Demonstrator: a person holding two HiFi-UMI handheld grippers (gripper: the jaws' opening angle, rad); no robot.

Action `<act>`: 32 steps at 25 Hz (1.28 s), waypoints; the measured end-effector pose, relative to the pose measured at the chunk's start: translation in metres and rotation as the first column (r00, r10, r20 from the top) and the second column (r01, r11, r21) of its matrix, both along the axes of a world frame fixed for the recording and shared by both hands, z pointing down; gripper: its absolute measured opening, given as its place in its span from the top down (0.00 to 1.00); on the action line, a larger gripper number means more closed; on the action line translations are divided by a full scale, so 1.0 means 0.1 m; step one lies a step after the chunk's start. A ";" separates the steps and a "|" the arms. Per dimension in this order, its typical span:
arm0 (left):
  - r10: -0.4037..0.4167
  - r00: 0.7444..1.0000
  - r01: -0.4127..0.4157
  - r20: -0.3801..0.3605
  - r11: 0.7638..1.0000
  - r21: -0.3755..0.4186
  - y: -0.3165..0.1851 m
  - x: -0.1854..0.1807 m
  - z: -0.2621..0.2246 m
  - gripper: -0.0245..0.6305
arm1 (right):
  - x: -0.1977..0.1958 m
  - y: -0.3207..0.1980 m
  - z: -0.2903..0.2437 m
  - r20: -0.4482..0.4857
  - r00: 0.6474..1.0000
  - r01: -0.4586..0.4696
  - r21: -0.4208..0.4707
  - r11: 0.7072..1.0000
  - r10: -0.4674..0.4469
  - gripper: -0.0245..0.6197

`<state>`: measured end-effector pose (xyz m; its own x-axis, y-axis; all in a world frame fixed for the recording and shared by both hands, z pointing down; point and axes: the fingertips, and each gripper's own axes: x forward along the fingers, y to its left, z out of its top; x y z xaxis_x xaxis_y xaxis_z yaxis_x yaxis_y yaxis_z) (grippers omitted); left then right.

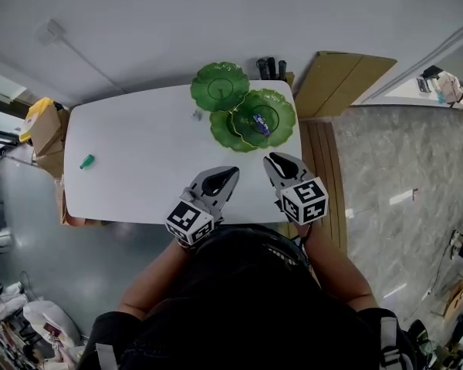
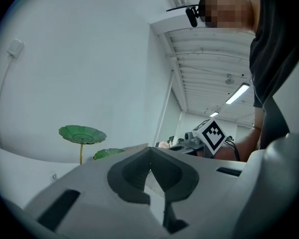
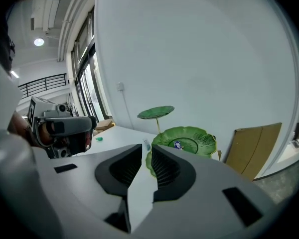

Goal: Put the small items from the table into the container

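Observation:
A green lotus-leaf dish (image 1: 274,102) with three tiers stands at the far right of the white table (image 1: 139,176). A small blue item (image 1: 261,123) lies in its lower right leaf. On the table lie a tiny grey item (image 1: 197,115) left of the dish and a small green item (image 1: 86,161) near the left edge. My left gripper (image 1: 225,177) hovers at the near edge, tips together and empty. My right gripper (image 1: 274,160) is beside it, with its jaws slightly parted and nothing between them. It points at the dish (image 3: 189,136) and the blue item (image 3: 178,144).
A brown cardboard panel (image 1: 336,79) leans behind the table's right corner, with dark bottles (image 1: 272,68) next to it. Boxes (image 1: 42,126) stand off the left end. A wall socket (image 1: 52,31) and its cable are on the far wall.

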<state>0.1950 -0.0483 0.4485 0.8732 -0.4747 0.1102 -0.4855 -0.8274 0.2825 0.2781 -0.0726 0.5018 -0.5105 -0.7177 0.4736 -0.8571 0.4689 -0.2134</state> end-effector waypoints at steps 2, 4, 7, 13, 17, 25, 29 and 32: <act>0.005 1.000 -0.005 -0.005 1.000 0.007 0.03 0.03 -0.03 0.95 | -0.02 0.08 -0.10 0.014 1.000 0.012 0.029 1.000 -0.012 0.86; 0.010 1.000 -0.010 -0.007 1.000 0.013 0.06 0.06 -0.06 0.95 | -0.06 0.16 -0.22 0.032 0.999 0.032 0.058 0.998 -0.034 0.88; 0.011 1.000 -0.011 -0.006 1.000 0.015 0.08 0.08 -0.07 0.95 | -0.12 0.27 -0.34 0.052 0.996 0.064 0.095 0.993 -0.069 0.90; 0.012 1.000 -0.012 0.001 1.000 0.015 0.13 0.08 -0.06 0.95 | -0.23 0.47 -0.55 0.081 0.990 0.098 0.177 0.979 -0.114 0.93; 0.013 1.000 -0.013 0.000 1.000 0.020 0.12 0.10 -0.08 0.95 | -0.25 0.49 -0.59 0.075 0.988 0.117 0.185 0.976 -0.133 0.93; 0.018 1.000 -0.018 -0.003 1.000 0.021 0.11 0.13 -0.10 0.95 | -0.24 0.47 -0.60 0.052 0.989 0.129 0.186 0.974 -0.140 0.94; 0.014 1.000 -0.015 0.016 0.999 0.039 0.10 0.13 -0.09 0.95 | -0.24 0.46 -0.59 0.062 0.988 0.125 0.186 0.975 -0.138 0.93; 0.015 1.000 -0.015 0.009 0.999 0.043 0.12 0.12 -0.11 0.95 | -0.23 0.46 -0.60 0.068 0.988 0.125 0.186 0.975 -0.139 0.93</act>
